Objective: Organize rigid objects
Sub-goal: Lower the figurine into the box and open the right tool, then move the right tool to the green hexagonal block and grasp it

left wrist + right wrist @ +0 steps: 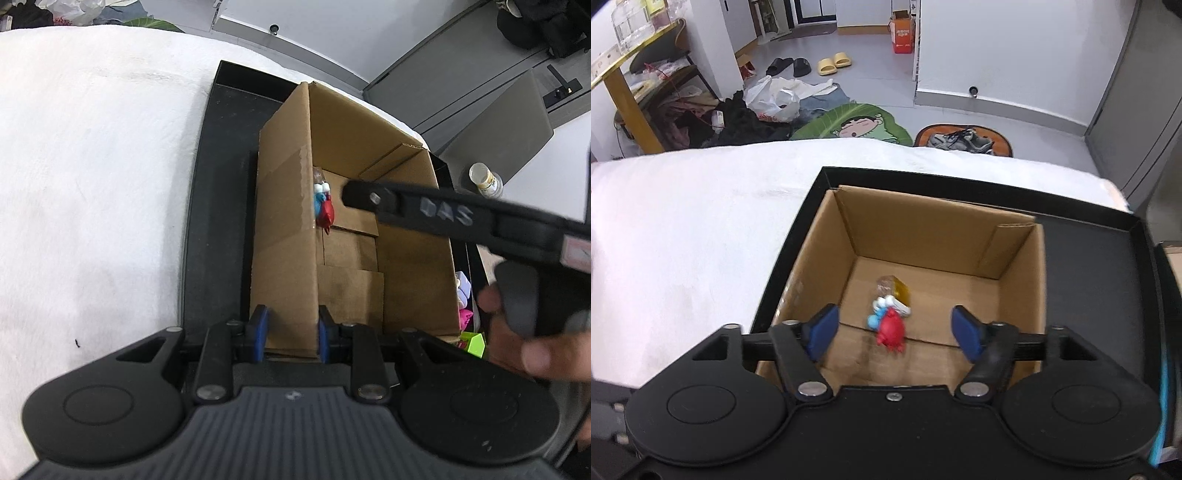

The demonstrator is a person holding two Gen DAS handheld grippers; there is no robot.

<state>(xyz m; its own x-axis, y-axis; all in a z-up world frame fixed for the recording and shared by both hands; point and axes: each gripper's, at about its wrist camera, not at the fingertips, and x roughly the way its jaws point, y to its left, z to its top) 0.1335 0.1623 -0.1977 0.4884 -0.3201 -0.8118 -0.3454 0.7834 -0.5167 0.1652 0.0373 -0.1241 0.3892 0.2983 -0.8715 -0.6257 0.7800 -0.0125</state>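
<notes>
An open cardboard box [284, 206] [931, 229] stands in a black tray [218, 147] [1082, 240] on a white cloth. My left gripper [291, 334] is shut on the box's near wall, one blue pad on each side. On the box floor lie a red toy [891, 330] [326, 214], a blue and white figure [877, 314] [318, 195], and a small clear and yellow item [894, 286]. My right gripper [894, 332] is open and empty above the box, over the toys. It reaches in from the right in the left wrist view [424, 206].
Pink, white and green toys [467, 317] lie right of the box. A small bottle [485, 179] stands beyond it. The white cloth [92, 184] [694, 240] covers the table to the left. Shoes, bags and a mat lie on the floor beyond.
</notes>
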